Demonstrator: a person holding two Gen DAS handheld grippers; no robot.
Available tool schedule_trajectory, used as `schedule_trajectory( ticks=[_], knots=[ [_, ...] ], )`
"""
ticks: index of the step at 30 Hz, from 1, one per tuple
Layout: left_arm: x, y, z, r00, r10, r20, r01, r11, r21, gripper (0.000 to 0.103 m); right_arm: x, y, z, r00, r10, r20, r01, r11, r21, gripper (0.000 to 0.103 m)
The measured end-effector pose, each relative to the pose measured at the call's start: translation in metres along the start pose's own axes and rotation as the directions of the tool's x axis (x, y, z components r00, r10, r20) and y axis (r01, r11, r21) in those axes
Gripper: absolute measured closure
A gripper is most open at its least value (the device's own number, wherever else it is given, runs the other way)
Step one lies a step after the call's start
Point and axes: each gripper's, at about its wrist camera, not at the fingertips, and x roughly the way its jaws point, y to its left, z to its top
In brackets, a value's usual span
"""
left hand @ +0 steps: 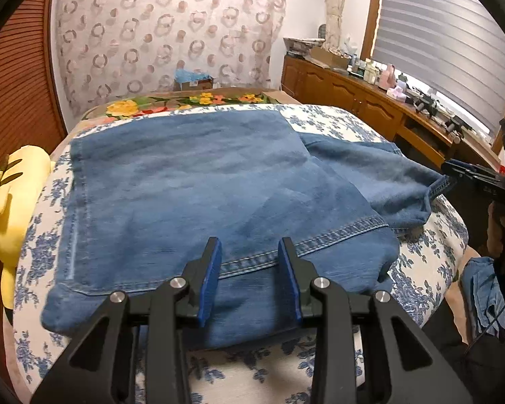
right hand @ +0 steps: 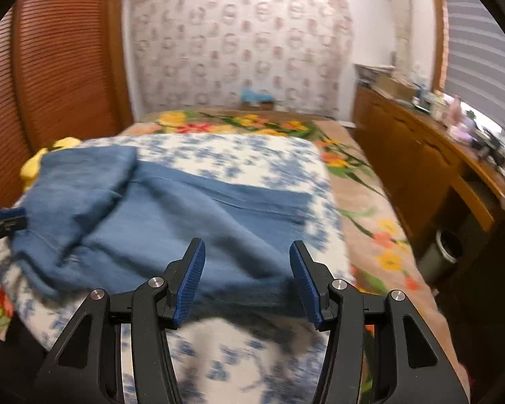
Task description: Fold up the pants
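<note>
Two layers of denim cover most of the bed (left hand: 421, 262), whose blue-flowered quilt shows all round them. The pants (left hand: 185, 181) lie flat there, already doubled. A broad upper panel runs away from the viewer in the left wrist view, and a second part trails off to the right from under it. Their long axis, as I judge it, now runs across the bed from the left hand's side to the right's, so the next fold would carry one end over the other along that line. The left gripper (left hand: 249, 245) hangs over the near edge, its fingers apart and pointing down at the cloth. The denim lies beneath them, not pinched. The right gripper (right hand: 248, 243) is at the trailing right-hand end, and is the nearer of the two to that loose part. Its pads stand wide apart with the near denim edge lying between them, but the blur hides whether they press on it. Smallest but decisive is the stitched hem (left hand: 320, 239), which crosses just ahead of the left fingertips.
</note>
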Motion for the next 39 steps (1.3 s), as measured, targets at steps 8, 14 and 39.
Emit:
schedule_trajectory(
  ticks=[8,14,39],
  knots=[
    [0.01,-0.013,0.001,1.0,-0.008,-0.024,0.009,1.0,0.026,0.069,0.01,-0.028,-0.025,0.997,-0.051,-0.061,0.056,0.995,0.081,0.05],
    [0.015,-0.015,0.0,0.999,-0.009,-0.034,0.01,1.0,0.021,0.069,0.018,-0.04,-0.041,0.993,-0.055,-0.108,0.069,0.989,0.131,0.05],
    [0.002,-0.011,0.002,1.0,-0.003,-0.008,0.003,1.0,0.018,0.069,0.006,-0.016,-0.004,0.994,0.105,-0.031,-0.102,0.991,0.083,0.09]
  ],
)
